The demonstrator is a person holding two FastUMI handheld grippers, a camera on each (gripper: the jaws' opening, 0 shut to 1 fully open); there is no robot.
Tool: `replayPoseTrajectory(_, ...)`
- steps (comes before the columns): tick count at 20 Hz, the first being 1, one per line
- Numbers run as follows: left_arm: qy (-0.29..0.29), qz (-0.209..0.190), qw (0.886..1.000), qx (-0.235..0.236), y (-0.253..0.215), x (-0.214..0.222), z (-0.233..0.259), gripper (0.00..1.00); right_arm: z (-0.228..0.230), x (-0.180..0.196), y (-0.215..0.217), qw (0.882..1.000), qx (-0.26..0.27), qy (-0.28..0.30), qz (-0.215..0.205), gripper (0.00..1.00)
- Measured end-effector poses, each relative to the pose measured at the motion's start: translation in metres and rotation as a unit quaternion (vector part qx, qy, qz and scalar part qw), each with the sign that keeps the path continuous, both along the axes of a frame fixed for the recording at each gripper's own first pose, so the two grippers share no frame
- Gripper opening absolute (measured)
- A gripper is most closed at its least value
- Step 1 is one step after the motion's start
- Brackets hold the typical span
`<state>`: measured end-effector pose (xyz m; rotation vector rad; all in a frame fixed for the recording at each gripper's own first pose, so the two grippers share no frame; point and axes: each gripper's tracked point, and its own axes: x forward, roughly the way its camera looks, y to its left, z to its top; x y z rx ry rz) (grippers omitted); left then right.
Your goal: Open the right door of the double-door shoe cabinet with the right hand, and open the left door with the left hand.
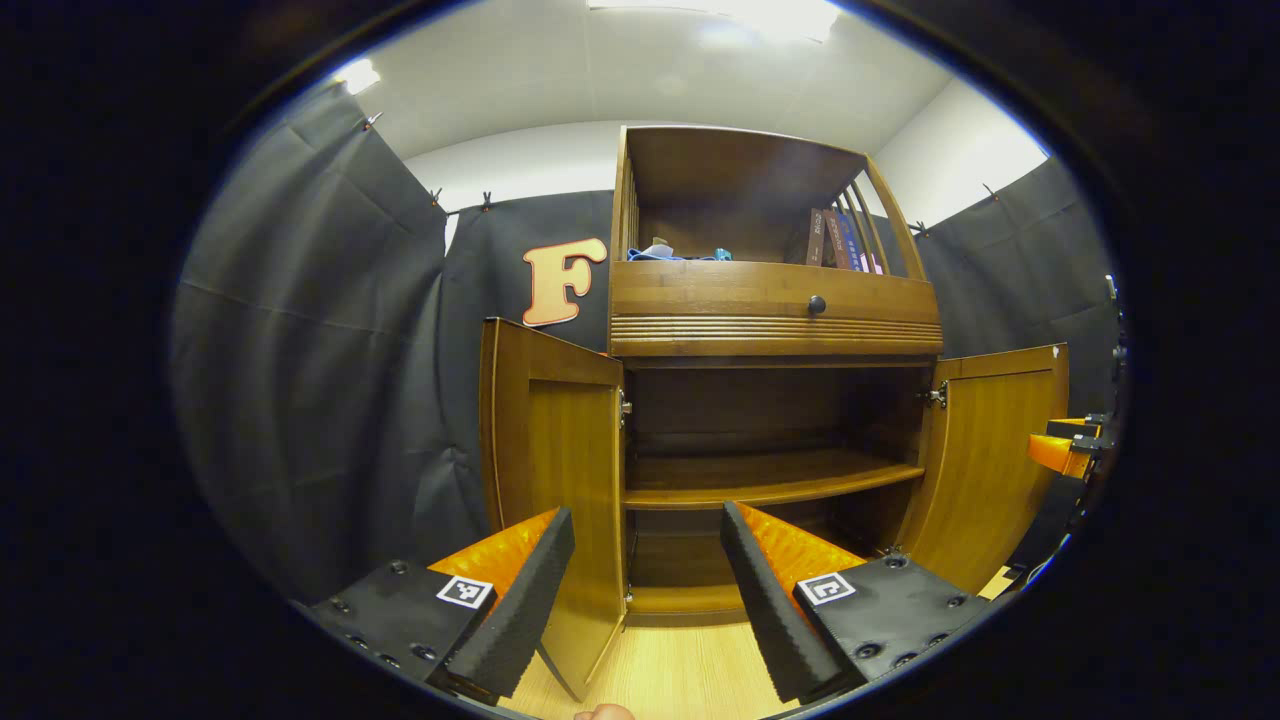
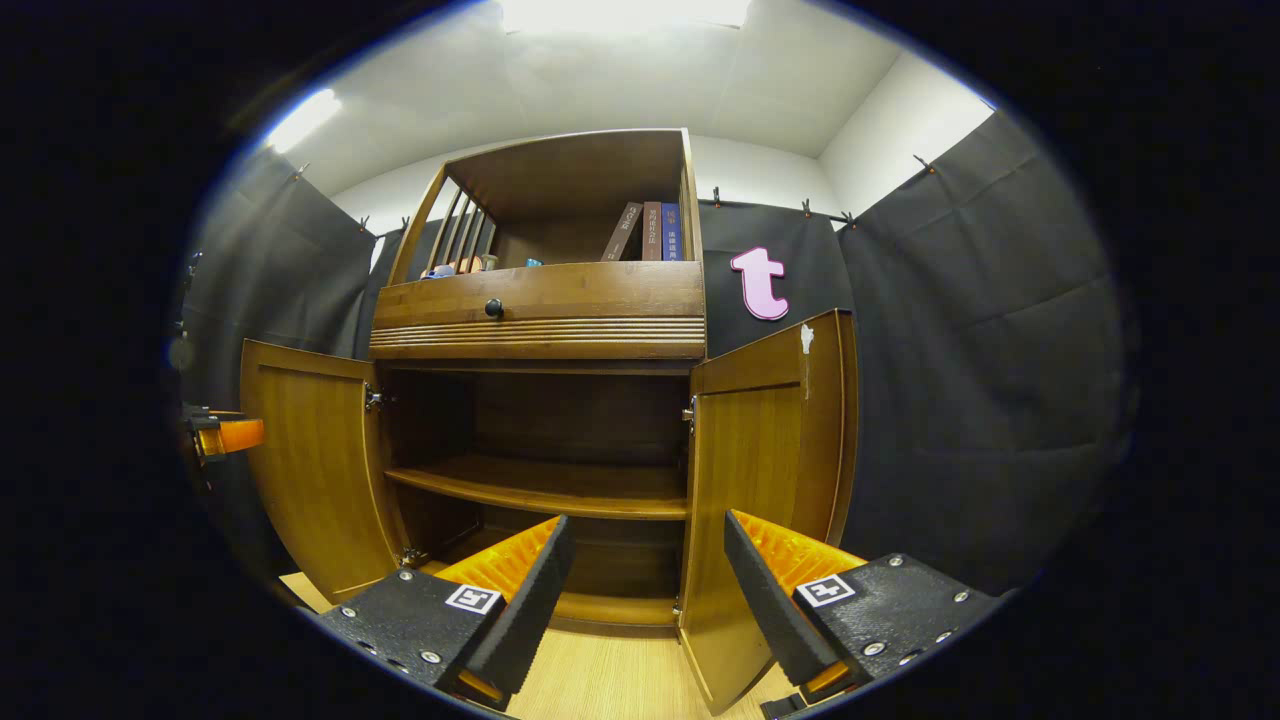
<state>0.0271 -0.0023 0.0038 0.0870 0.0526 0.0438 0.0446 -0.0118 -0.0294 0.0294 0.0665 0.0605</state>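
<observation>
Before us stands the shoe cabinet (image 1: 775,320), its left door (image 1: 555,470) and right door (image 2: 770,470) both swung wide. Our left gripper (image 1: 648,590) and right gripper (image 2: 640,600) hold nothing — fingers spread apart. We judge a forward drift could knock a door edge — between the doors lies open floor (image 1: 660,670).

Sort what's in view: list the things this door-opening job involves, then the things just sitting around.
Job:
left door, swung open
right door, swung open
left gripper, open
right gripper, open

Just sitting around:
books on the top shelf
drawer knob
bare inner shelf
</observation>
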Motion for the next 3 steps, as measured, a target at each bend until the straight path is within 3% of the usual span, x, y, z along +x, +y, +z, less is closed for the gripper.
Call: replayPoseTrajectory(3,0.004,0.003,1.0,0.0,0.0022,0.002,-0.0034,0.98,-0.0005,-0.0003,-0.0018,1.0,0.003,0.001,-0.004,0.92)
